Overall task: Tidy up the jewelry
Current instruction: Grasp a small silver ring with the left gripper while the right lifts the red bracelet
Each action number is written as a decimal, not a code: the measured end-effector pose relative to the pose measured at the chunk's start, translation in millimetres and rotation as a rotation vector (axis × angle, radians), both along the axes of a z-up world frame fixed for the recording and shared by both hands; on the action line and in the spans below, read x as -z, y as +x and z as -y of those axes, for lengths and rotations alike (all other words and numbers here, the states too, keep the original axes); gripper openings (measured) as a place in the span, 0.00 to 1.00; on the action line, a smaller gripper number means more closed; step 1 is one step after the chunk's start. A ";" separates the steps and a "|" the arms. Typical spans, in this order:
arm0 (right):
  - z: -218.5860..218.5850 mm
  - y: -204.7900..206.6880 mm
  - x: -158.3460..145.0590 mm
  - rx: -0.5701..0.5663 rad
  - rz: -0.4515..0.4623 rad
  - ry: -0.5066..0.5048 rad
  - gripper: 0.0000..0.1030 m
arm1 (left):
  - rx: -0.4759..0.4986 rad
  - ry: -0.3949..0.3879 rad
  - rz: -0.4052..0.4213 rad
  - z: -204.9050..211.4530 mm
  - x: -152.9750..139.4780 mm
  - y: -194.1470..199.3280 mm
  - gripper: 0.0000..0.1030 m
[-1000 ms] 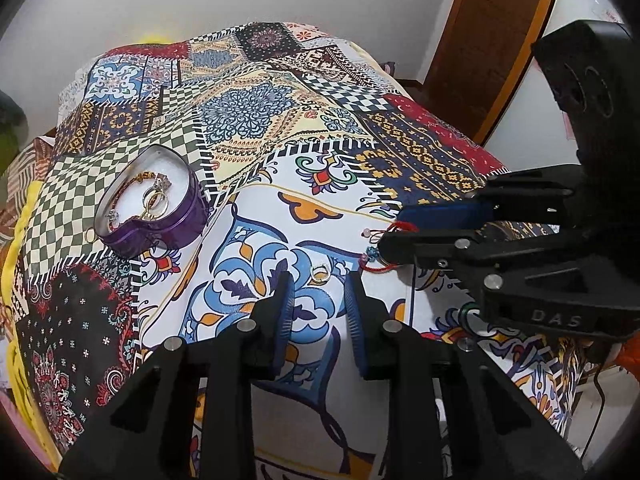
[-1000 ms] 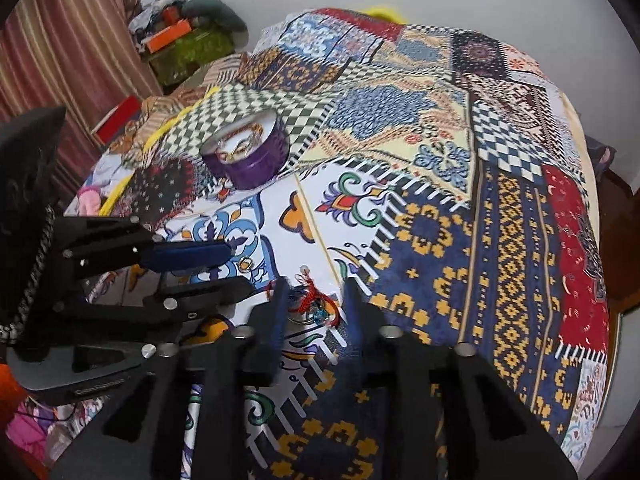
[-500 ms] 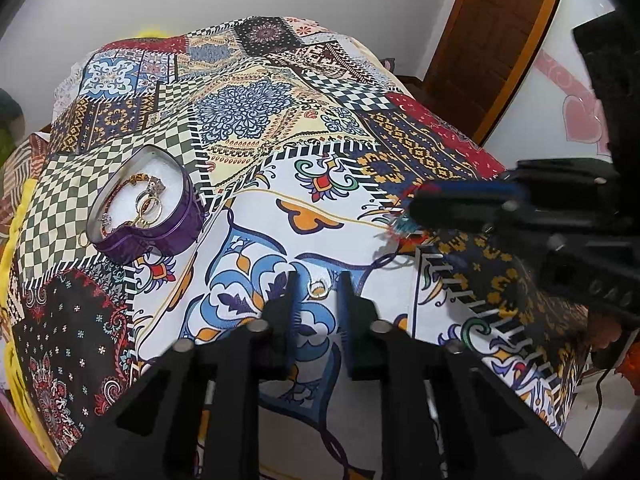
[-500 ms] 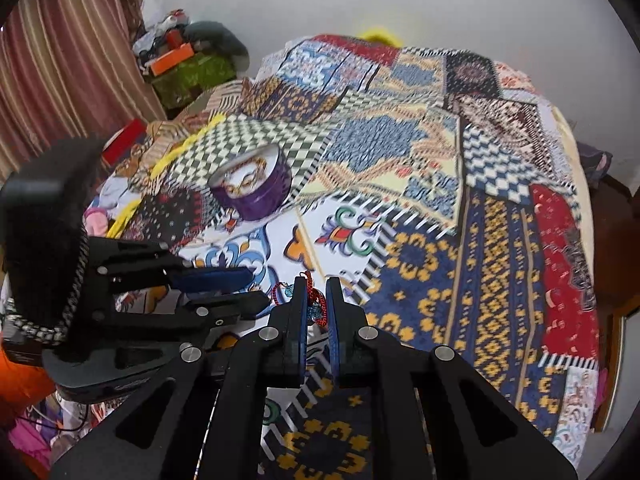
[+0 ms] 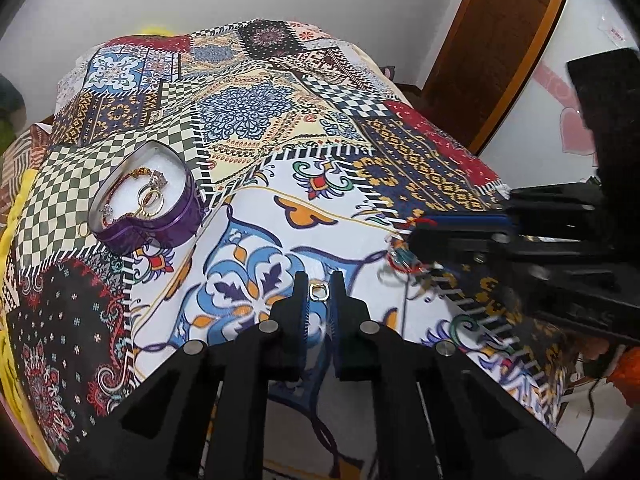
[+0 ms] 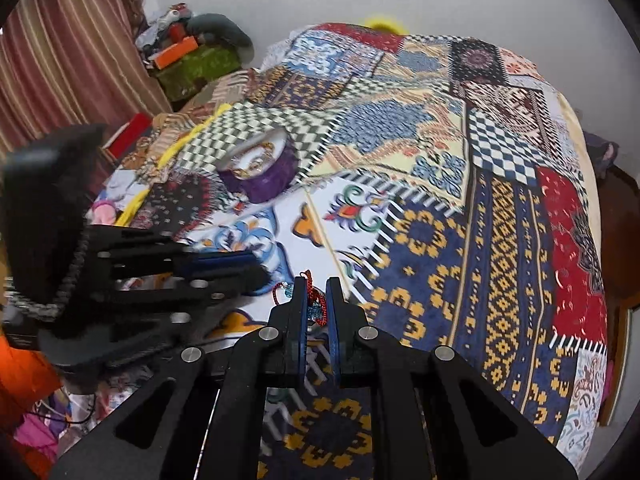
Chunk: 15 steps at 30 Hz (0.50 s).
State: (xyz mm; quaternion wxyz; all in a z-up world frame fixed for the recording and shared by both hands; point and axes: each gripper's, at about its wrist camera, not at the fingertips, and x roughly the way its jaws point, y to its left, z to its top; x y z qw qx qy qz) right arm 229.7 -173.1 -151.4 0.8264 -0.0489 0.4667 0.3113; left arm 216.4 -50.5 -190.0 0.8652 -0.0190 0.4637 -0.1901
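A purple heart-shaped jewelry box stands open on the patterned bedspread, with rings and a bracelet inside; it also shows in the right wrist view. My left gripper is shut on a small gold ring and holds it just above the cloth. My right gripper is shut on a red and blue bead bracelet, which hangs from its tips; the bracelet also shows in the left wrist view. The two grippers are close together, the right one to the right of the left one.
The patchwork bedspread covers the whole bed. A brown door stands at the far right. Striped curtains and a pile of clothes and boxes are left of the bed.
My left gripper closed on the gold ring and lifted it. My right gripper closed on the bead bracelet and raised it off the cloth.
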 end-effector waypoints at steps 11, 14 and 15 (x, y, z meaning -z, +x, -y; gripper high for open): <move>4.8 7.5 0.6 0.019 -0.039 0.050 0.08 | 0.031 -0.013 0.020 6.0 -8.7 -15.6 0.08; 1.6 6.1 4.0 0.016 -0.027 0.017 0.08 | 0.037 -0.009 0.012 8.6 -6.9 -15.1 0.08; -0.7 4.9 5.9 0.019 -0.011 -0.012 0.08 | 0.039 -0.010 0.008 9.1 -6.0 -14.9 0.08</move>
